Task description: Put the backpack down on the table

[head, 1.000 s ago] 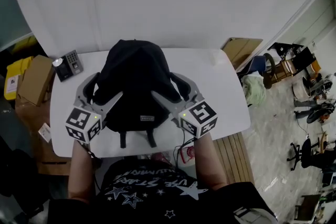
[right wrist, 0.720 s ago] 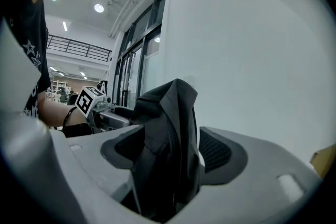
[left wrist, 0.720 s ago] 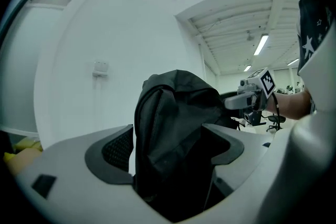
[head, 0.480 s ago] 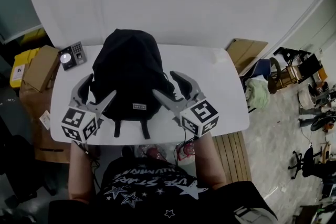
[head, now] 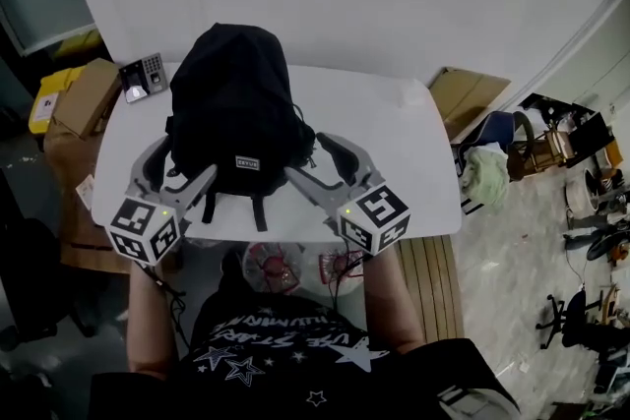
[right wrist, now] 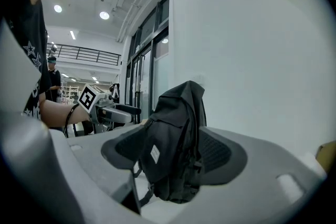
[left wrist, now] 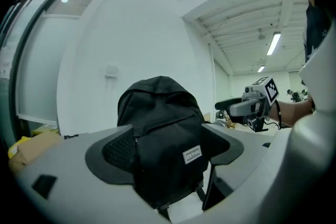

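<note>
A black backpack (head: 231, 108) stands upright on the white table (head: 394, 162), with its straps hanging toward the near edge. My left gripper (head: 177, 174) is open at the pack's lower left corner. Open too, my right gripper (head: 313, 162) sits at the lower right corner. In the left gripper view the backpack (left wrist: 163, 139) fills the gap between the wide jaws, and the right gripper (left wrist: 252, 105) shows beyond. In the right gripper view the backpack (right wrist: 176, 144) appears side-on between the spread jaws, with the left gripper (right wrist: 107, 107) behind. Whether any finger touches the fabric is unclear.
A small keypad device (head: 143, 74) lies on the table's far left corner. A cardboard box (head: 84, 98) and a yellow item (head: 49, 98) sit left of the table. Red wire baskets (head: 271, 266) show under the near edge. Flat cardboard (head: 468, 98) and chairs are on the right.
Both grippers have drawn back toward the near edge, from flanking the pack's middle to its bottom corners. The backpack stays upright on the table, and the head view has shifted.
</note>
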Tool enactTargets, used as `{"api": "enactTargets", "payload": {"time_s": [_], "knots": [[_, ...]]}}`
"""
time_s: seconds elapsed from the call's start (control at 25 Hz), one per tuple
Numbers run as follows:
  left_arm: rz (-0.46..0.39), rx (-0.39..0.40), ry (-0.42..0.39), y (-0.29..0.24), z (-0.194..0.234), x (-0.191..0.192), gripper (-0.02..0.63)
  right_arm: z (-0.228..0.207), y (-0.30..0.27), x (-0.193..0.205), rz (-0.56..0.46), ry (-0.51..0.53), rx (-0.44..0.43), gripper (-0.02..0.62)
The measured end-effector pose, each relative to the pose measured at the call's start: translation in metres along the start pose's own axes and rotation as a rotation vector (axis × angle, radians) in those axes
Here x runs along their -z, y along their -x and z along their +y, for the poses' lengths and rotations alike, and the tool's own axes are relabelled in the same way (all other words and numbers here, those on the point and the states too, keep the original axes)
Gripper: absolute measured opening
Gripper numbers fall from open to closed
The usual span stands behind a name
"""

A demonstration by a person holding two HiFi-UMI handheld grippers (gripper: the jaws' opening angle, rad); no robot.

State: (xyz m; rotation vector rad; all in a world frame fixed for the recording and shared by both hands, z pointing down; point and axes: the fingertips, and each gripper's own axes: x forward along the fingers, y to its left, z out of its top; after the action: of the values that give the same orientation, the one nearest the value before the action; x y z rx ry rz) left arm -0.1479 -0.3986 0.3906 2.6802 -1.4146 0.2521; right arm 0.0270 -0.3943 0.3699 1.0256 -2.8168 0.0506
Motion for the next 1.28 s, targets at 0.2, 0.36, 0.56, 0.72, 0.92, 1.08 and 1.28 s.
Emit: {"api": "enactTargets", "payload": {"time_s": [0.2, 0.36, 0.56, 0.72, 0.92, 1.08, 1.28], "knots": [[0.013, 0.018, 0.013, 0.013, -0.039, 0.009, 0.379, 0.015, 0.029, 0.009, 0.003, -0.018, -0.020, 0.239], [0.032, 0.050, 0.008, 0.021, -0.076, 0.015, 0.379, 0.027, 0.056, 0.018, 0.012, -0.036, -0.038, 0.191], [0.038, 0.078, 0.017, 0.031, -0.105, 0.020, 0.377, 0.045, 0.073, 0.026, 0.008, -0.054, -0.070, 0.108], [0.037, 0.081, 0.021, 0.042, -0.127, 0.020, 0.376, 0.053, 0.088, 0.030, 0.018, -0.049, -0.091, 0.050], [0.027, 0.059, 0.023, 0.049, -0.136, 0.019, 0.258, 0.053, 0.103, 0.032, 0.021, -0.042, -0.085, 0.003], [0.058, 0.094, 0.011, 0.047, -0.146, 0.028, 0.139, 0.052, 0.112, 0.039, 0.015, -0.059, -0.078, 0.002], [0.063, 0.128, 0.016, 0.046, -0.156, 0.036, 0.133, 0.058, 0.116, 0.048, 0.031, -0.074, -0.070, 0.002]]}}
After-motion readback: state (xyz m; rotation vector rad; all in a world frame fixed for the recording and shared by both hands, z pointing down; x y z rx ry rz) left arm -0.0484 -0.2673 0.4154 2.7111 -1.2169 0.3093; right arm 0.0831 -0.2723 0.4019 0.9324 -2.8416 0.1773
